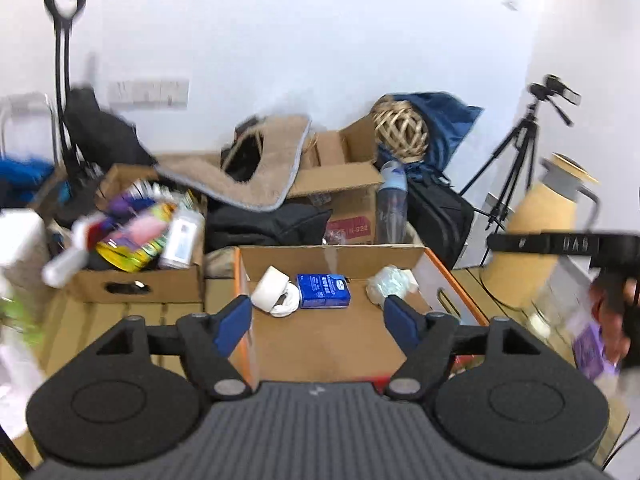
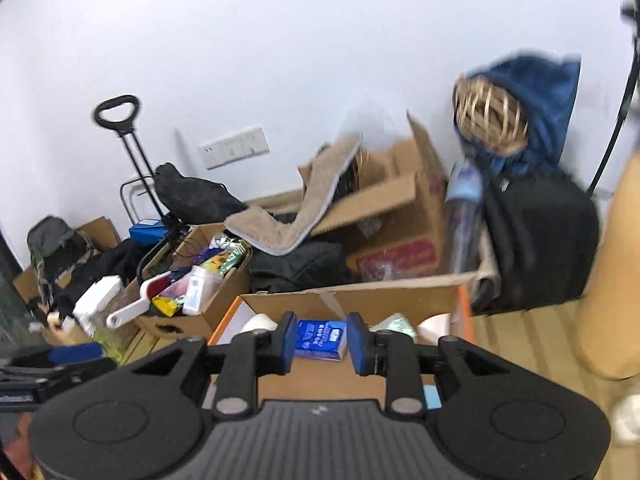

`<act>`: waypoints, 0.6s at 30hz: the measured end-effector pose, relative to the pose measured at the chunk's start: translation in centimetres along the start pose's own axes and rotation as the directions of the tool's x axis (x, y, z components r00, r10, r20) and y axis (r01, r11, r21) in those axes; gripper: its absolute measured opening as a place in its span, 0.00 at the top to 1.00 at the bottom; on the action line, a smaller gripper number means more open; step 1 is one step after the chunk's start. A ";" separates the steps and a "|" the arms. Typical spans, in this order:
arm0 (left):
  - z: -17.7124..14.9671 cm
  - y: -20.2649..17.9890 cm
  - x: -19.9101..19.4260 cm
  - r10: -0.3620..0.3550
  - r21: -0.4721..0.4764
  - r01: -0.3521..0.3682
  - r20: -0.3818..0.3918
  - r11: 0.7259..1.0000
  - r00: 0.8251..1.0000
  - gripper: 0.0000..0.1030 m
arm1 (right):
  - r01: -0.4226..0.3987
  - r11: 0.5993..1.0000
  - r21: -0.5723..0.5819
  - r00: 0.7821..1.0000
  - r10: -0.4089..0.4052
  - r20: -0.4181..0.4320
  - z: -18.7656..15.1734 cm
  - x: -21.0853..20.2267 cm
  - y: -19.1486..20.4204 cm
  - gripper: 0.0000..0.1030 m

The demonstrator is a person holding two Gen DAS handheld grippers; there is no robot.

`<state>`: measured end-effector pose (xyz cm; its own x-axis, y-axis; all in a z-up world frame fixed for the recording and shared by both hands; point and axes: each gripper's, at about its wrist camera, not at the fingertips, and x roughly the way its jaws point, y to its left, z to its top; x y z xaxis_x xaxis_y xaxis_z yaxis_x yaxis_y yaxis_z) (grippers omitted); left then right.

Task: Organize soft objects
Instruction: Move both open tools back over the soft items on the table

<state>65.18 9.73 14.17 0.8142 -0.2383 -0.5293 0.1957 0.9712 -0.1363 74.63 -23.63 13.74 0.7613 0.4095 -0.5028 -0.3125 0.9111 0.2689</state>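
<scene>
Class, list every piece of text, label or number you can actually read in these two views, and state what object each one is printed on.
"DAB": raised letters on the black bar at the right of the left wrist view.
Blue packet in the orange-edged box: white print, too blurred to read.
Red panel on the cardboard carton: characters ending roughly "-922", uncertain.
White bottle label: unreadable.
Water bottle label: blurred.

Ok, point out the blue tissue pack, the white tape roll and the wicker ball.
blue tissue pack [image 1: 323, 290]: left wrist view, middle of its printed top face.
white tape roll [image 1: 270, 287]: left wrist view, on its outer curved side.
wicker ball [image 1: 400, 128]: left wrist view, centre of the woven sphere.
</scene>
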 end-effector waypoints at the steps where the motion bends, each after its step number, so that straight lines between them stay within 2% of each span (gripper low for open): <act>1: -0.6 -0.5 -1.8 0.011 0.023 -0.011 0.023 1.000 1.000 0.22 | -0.002 1.000 -0.015 1.000 0.002 0.015 -0.5 -1.7 0.3 0.71; 4: -3.0 -1.9 -7.0 0.031 0.067 -0.037 0.092 0.997 0.995 0.20 | -0.015 0.999 -0.051 0.999 0.017 0.042 -2.7 -6.1 1.6 0.69; 6: -5.4 -2.6 -10.4 0.027 0.091 -0.041 0.150 0.995 0.988 0.14 | -0.033 0.995 -0.090 0.997 0.039 0.073 -4.8 -9.1 2.6 0.68; 9: -9.9 -3.0 -15.1 0.010 0.077 -0.029 0.235 0.997 0.972 0.07 | -0.037 0.988 -0.152 0.989 0.058 0.134 -9.6 -13.9 4.1 0.63; 10: -12.0 -3.0 -16.6 -0.011 0.064 -0.005 0.260 0.998 0.965 0.06 | -0.034 0.984 -0.173 0.987 0.061 0.150 -11.2 -15.1 4.5 0.59; 12: -15.7 -3.3 -18.6 -0.030 0.049 0.017 0.278 0.999 0.960 0.05 | -0.005 0.976 -0.218 0.976 0.051 0.210 -15.3 -17.6 5.5 0.50; 13: -17.4 -3.7 -19.5 -0.028 0.048 0.015 0.288 0.999 0.957 0.04 | 0.025 0.971 -0.237 0.975 0.029 0.222 -17.2 -18.4 6.0 0.41; 16: -22.5 -4.4 -22.3 0.018 0.037 -0.032 0.327 0.999 0.945 0.01 | 0.116 0.955 -0.274 0.963 -0.040 0.266 -22.8 -21.4 7.7 0.39; 18: -25.2 -5.1 -23.7 0.046 0.051 -0.067 0.342 0.996 0.939 0.00 | 0.125 0.957 -0.260 0.959 -0.050 0.279 -26.0 -23.5 8.5 0.38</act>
<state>31.06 10.23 6.29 0.9601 -0.1769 -0.2168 0.1682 0.9841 -0.0578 39.30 -24.31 6.49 0.9040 0.3342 -0.2665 -0.3516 0.9360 -0.0190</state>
